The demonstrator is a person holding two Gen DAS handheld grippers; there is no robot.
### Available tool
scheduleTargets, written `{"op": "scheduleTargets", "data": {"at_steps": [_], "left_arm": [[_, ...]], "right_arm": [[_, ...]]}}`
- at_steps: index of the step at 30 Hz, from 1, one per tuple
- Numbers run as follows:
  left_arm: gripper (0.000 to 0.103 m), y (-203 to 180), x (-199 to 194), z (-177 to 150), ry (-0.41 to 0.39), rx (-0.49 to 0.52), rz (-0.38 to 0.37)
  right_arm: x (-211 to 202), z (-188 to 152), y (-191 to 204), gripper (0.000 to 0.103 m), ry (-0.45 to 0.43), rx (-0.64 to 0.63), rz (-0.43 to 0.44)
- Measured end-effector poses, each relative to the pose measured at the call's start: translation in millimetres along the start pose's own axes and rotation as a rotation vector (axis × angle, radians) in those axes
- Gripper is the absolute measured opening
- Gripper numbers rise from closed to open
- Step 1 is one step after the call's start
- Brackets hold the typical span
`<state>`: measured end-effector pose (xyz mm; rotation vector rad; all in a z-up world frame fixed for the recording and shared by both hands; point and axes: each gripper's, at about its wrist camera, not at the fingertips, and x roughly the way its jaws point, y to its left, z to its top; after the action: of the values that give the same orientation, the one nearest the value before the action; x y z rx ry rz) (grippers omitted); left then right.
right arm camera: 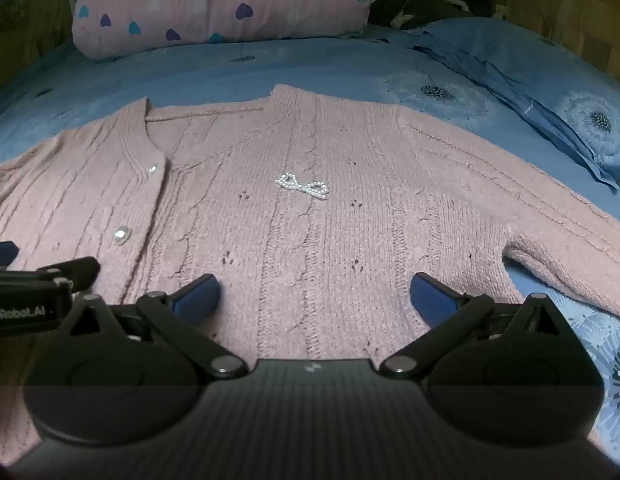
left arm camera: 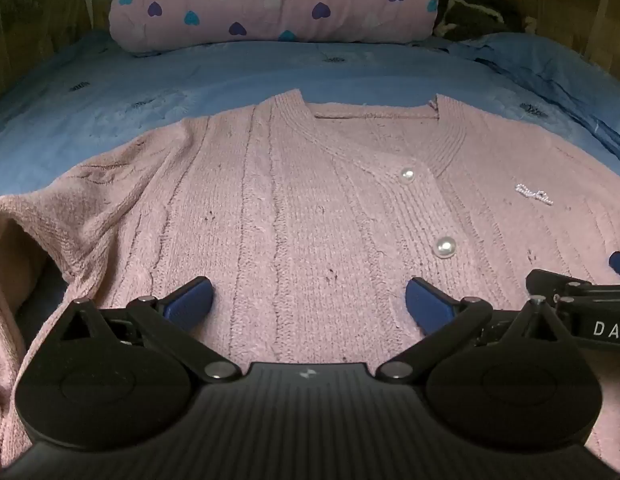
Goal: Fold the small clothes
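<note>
1. Lying flat and buttoned on the blue bed sheet (left arm camera: 109, 92) is a pink knit cardigan (left arm camera: 293, 200), its neck pointing toward the heart-print pillow (left arm camera: 269, 0).
2. Hovering over the cardigan's lower front, the left claw (left arm camera: 309, 302) is standing spread wide, pinching nothing.
3. Hovering beside it, the right claw (right arm camera: 314, 298) is likewise spread wide and empty, below a pearl bow (right arm camera: 302, 186).

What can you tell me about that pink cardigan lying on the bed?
The pink cardigan is a soft cable-knit with a ribbed V-neck, pearl buttons fastening the front and a beaded bow on the chest. It lies flat, front up and unfolded, on the blue bedsheet, neck toward the heart-print pillow. One sleeve stretches sideways; the other is bunched. Nothing grips it.
</note>
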<state>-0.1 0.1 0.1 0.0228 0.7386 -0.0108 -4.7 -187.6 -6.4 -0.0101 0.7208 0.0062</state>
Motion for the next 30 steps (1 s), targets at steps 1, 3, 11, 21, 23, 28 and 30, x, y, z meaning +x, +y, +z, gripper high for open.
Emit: {"op": "scheduleTargets", "data": {"at_steps": [1, 3, 11, 21, 23, 28, 30], "left_arm": [[0.103, 0.0, 0.0, 0.0, 0.001, 0.001, 0.000], [0.103, 0.5, 0.0, 0.0, 0.000, -0.001, -0.001], [0.103, 0.5, 0.1, 0.0, 0.001, 0.002, 0.002], [0.103, 0.1, 0.0, -0.1, 0.001, 0.004, 0.004], [0.103, 0.1, 0.1, -0.1, 0.001, 0.004, 0.004], [0.103, -0.1, 0.1, -0.1, 0.001, 0.005, 0.005], [0.103, 0.0, 0.1, -0.1, 0.001, 0.005, 0.005]], "right_arm": [[0.1, -0.1, 0.0, 0.103, 0.000, 0.002, 0.001], [0.1, -0.1, 0.0, 0.103, 0.002, 0.003, 0.002], [-1.4, -2.3, 1.3, 0.103, 0.000, 0.003, 0.003], [0.4, -0.1, -0.1, 0.103, 0.004, 0.005, 0.004], [0.4, 0.0, 0.0, 0.103, 0.004, 0.005, 0.004], [0.5, 0.0, 0.1, 0.103, 0.004, 0.005, 0.004], [0.5, 0.0, 0.1, 0.103, 0.004, 0.005, 0.004]]}}
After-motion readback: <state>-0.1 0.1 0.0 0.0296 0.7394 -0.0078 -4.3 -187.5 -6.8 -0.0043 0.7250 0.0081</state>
